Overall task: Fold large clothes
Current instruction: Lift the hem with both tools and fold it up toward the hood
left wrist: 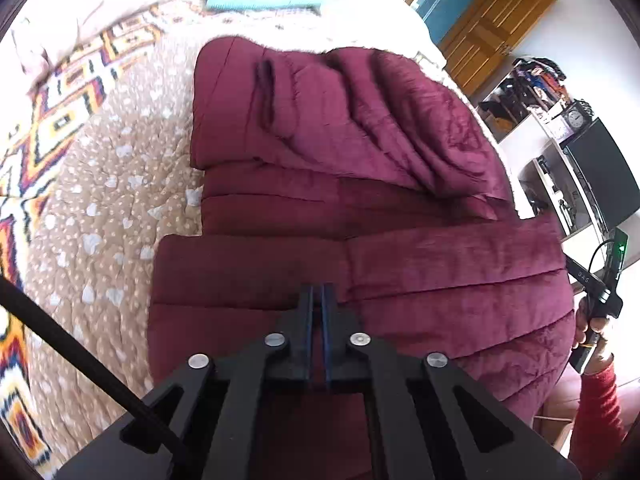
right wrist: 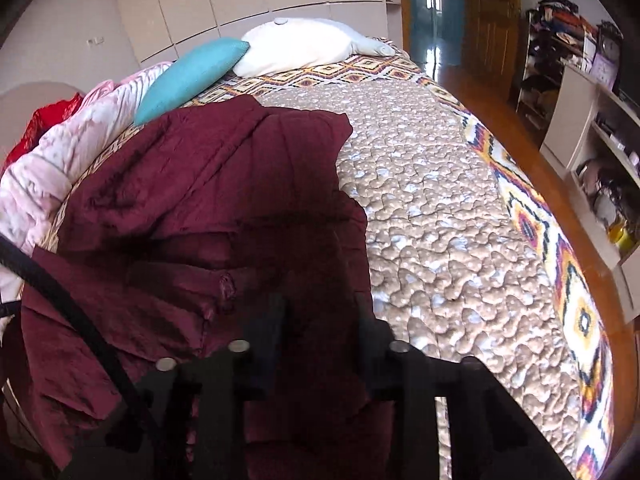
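A large maroon quilted garment (left wrist: 340, 184) lies partly folded on the bed, its near edge under my left gripper (left wrist: 318, 292). The left jaws are closed together just above the fabric, and nothing shows between them. In the right wrist view the same maroon garment (right wrist: 192, 200) lies bunched at the left half. My right gripper (right wrist: 320, 304) hovers over its near edge with fingers (right wrist: 276, 320) spread apart and dark fabric seen between them. The right gripper also shows in the left wrist view (left wrist: 596, 288), held in a red-sleeved hand beside the garment's right edge.
The bed has a tan dotted quilt (right wrist: 440, 200) with a patterned border (right wrist: 560, 260). A teal pillow (right wrist: 188, 76), a white pillow (right wrist: 296, 48) and pink bedding (right wrist: 60, 152) lie at the head. Shelves (right wrist: 592, 120) and a wooden door (left wrist: 488, 20) stand to the right.
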{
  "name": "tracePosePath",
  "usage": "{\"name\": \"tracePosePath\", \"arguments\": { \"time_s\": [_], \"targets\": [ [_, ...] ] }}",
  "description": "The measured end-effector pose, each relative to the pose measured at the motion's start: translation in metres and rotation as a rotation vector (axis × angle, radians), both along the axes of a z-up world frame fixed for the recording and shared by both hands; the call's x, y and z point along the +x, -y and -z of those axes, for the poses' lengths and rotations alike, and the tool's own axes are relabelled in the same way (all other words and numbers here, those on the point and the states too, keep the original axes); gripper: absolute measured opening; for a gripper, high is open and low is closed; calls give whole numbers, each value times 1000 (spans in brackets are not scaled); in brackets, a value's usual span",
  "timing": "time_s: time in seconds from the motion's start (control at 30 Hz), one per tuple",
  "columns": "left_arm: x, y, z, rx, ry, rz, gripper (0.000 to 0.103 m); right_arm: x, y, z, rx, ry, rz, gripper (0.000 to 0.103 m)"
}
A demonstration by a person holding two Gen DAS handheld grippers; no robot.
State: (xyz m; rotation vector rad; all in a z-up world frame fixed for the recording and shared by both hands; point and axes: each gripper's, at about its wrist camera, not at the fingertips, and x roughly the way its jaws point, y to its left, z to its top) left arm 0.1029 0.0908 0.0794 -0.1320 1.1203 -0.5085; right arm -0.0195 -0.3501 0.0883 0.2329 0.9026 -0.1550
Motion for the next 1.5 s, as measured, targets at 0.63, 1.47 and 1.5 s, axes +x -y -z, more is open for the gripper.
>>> {"name": "tracePosePath", "arguments": {
  "time_s": [0.63,1.47,1.5],
  "targets": [
    [3,-87,-10,-105,-56,-238,83,-52,-14,-51,-39,114,-32,20],
    [59,-18,-184,50,377,-272,23,41,27,-173,-25,343,76,19],
    [75,-11,-188,70,385,-290,23,56,31,-178,-33,350,92,19]
  ]
}}
